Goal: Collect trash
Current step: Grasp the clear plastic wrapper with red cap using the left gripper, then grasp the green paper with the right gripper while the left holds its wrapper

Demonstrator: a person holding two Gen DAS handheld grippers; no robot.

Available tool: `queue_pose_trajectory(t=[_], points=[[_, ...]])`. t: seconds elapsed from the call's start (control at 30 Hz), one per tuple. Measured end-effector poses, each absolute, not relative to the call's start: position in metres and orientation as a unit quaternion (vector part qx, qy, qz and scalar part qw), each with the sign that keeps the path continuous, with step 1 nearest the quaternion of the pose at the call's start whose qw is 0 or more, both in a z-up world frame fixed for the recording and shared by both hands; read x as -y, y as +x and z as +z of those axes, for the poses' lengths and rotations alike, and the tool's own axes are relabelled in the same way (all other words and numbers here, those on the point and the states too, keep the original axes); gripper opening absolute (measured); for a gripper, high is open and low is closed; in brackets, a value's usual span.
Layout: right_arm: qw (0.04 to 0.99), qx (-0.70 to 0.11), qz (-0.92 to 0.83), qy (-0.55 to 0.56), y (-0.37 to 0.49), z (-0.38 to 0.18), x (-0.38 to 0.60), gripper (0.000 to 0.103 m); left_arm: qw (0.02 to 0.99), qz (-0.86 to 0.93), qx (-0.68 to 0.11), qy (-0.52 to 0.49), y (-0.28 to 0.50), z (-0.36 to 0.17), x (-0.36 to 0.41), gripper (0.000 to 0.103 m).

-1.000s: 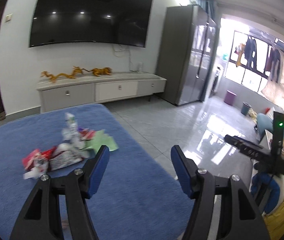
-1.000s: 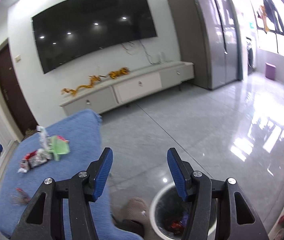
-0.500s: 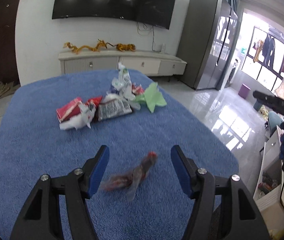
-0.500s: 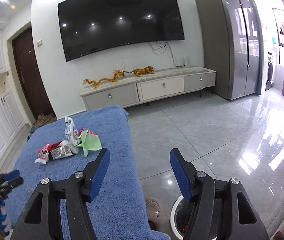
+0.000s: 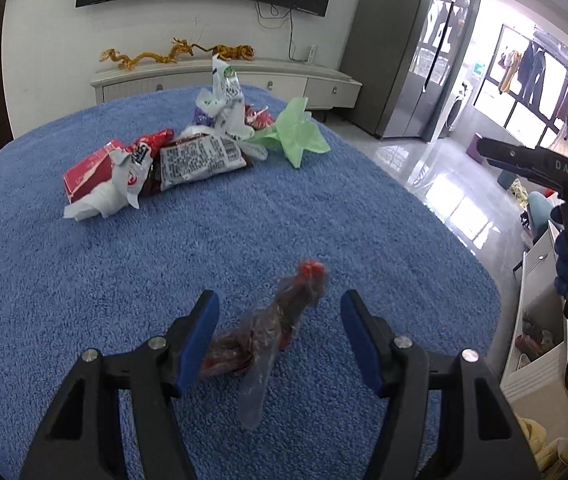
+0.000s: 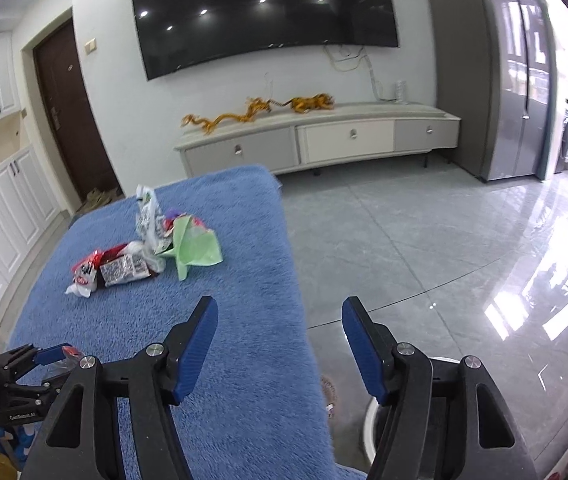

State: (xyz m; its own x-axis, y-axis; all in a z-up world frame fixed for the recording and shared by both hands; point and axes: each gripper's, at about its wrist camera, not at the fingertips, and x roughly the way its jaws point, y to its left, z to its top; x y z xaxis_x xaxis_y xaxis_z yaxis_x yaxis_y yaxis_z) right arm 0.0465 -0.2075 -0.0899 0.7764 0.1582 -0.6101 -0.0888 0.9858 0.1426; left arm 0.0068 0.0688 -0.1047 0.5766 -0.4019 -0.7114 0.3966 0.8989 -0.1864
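A crumpled clear and red wrapper (image 5: 272, 328) lies on the blue fuzzy cover (image 5: 84, 280). My left gripper (image 5: 280, 336) is open, its blue pads on either side of the wrapper's near end. A pile of trash (image 5: 188, 152) lies farther back: red packets, a white bag, a green paper (image 5: 296, 136). The pile also shows in the right wrist view (image 6: 144, 252). My right gripper (image 6: 280, 344) is open and empty above the cover's right edge. The left gripper shows in the right wrist view (image 6: 50, 354) at lower left. A white bin rim (image 6: 368, 420) is partly hidden behind my right finger.
Grey tiled floor (image 6: 424, 240) lies right of the cover. A low TV cabinet (image 6: 324, 140) stands at the far wall under a large TV. A grey fridge (image 6: 516, 80) stands at right. The right gripper's body (image 5: 544, 168) shows at right in the left wrist view.
My left gripper has tilted down and come in over the loose wrapper, which now lies between its pads. My right gripper has swung left from above the bin toward the cover.
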Motion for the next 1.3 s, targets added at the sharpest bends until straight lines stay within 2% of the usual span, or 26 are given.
queue_pose_trajectory(t=[0.07,0.13,0.33,0.63,0.9,0.93,0.97,1.1,1.3], points=[[0.937,-0.336,0.083,0.052,0.059,-0.096,0.197,0.062,0.883,-0.228,-0.410,-0.001,0.013,-0.110,-0.067,0.046],[0.933,-0.343,0.097,0.048,0.072,-0.101,0.185,0.062,0.879,-0.229,-0.417,-0.004,0.019,-0.115,-0.068,0.023],[0.924,-0.355,0.140,0.035,0.116,-0.113,0.150,0.062,0.893,-0.201,-0.402,-0.036,0.037,-0.111,-0.088,0.019],[0.915,-0.359,0.179,0.037,0.182,-0.129,0.115,0.071,0.887,-0.179,-0.414,-0.099,0.056,-0.121,-0.117,0.019],[0.905,-0.380,0.182,0.057,0.227,-0.158,0.105,0.072,0.883,-0.183,-0.417,-0.115,0.057,-0.122,-0.121,0.019],[0.902,-0.386,0.182,0.059,0.229,-0.162,0.105,0.071,0.883,-0.182,-0.417,-0.114,0.057,-0.122,-0.120,0.019],[0.900,-0.391,0.183,0.062,0.230,-0.165,0.105,0.058,0.884,-0.182,-0.417,-0.112,0.056,-0.122,-0.120,0.019],[0.901,-0.382,0.195,0.066,0.220,-0.158,0.113,0.036,0.885,-0.178,-0.416,-0.107,0.058,-0.121,-0.119,0.019],[0.905,-0.372,0.202,0.052,0.180,-0.146,0.119,0.033,0.893,-0.156,-0.413,-0.085,0.053,-0.118,-0.111,0.019]])
